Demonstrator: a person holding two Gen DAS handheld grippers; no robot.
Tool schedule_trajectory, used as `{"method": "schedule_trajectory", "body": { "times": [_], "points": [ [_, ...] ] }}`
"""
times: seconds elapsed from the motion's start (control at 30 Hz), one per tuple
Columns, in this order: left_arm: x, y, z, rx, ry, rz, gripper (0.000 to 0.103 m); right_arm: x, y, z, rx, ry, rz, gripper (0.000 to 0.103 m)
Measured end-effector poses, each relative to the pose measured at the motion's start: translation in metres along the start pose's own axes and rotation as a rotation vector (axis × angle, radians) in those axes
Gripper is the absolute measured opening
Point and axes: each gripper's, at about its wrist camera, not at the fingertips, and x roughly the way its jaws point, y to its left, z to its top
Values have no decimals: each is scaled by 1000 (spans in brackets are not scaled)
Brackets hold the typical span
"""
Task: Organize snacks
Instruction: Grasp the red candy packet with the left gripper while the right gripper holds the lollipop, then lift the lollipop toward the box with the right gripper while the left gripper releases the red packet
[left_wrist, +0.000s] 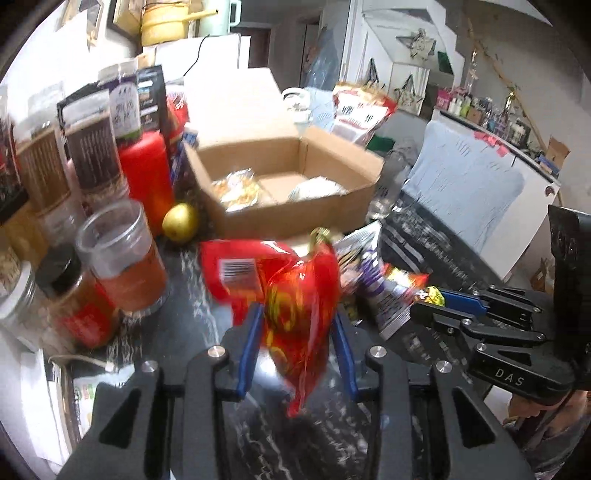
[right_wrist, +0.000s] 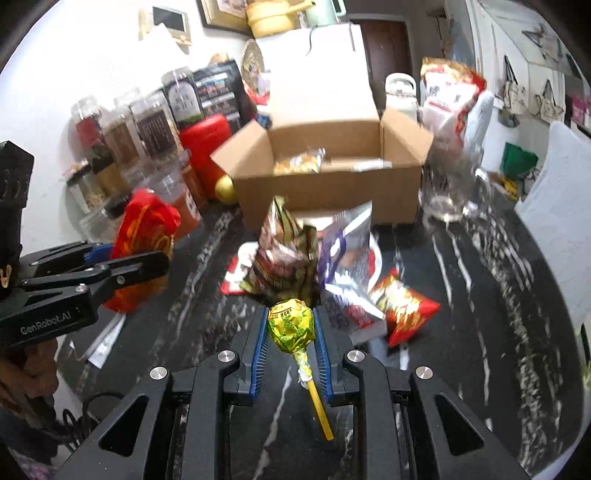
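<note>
Here, a crinkly red foil snack bag (left_wrist: 295, 295) is pinched by the left gripper (left_wrist: 295, 328) above the dark marbled bench (left_wrist: 207, 325); it could slip. A green-wrapped lollipop (right_wrist: 291, 325) is clamped in the right gripper (right_wrist: 291, 332), short of the open cardboard box (right_wrist: 325, 192).

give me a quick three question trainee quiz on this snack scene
1. What do the right gripper's jaws hold?
2. True or false: the open brown cardboard box is empty.
3. Which is in the left gripper: A crinkly red foil snack bag, B round yellow apple, C clear plastic jar?

Key
1. A lollipop in a yellow-green wrapper on a yellow stick.
2. False; packets lie inside.
3. A.
</note>
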Motion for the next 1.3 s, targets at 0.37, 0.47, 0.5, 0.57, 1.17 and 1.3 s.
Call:
{"method": "schedule_trajectory", "body": {
  "times": [0.37, 0.47, 0.5, 0.57, 1.17, 1.3],
  "points": [
    [-13, -17, 61, 48, -161, -31, 27, -27, 4, 54, -91, -137, 6, 23],
    [-11, -22, 81, 81, -211, -23, 27, -30, 1, 70, -108, -174, 13, 23],
    [-8, -23, 86, 87, -215, -9, 27, -27, -1, 77, -118, -185, 19, 23],
    [-1, -22, 96, 90, -217, -13, 27, -19, -4, 87, -117, -178, 3, 23],
    [27, -9, 67, 22, -84, 78, 27, 4, -16, 82, -87, -118, 14, 23],
    [32, -7, 56, 4, -40, 92, 27, 5, -15, 70, -73, -93, 21, 23]
  ]
}}
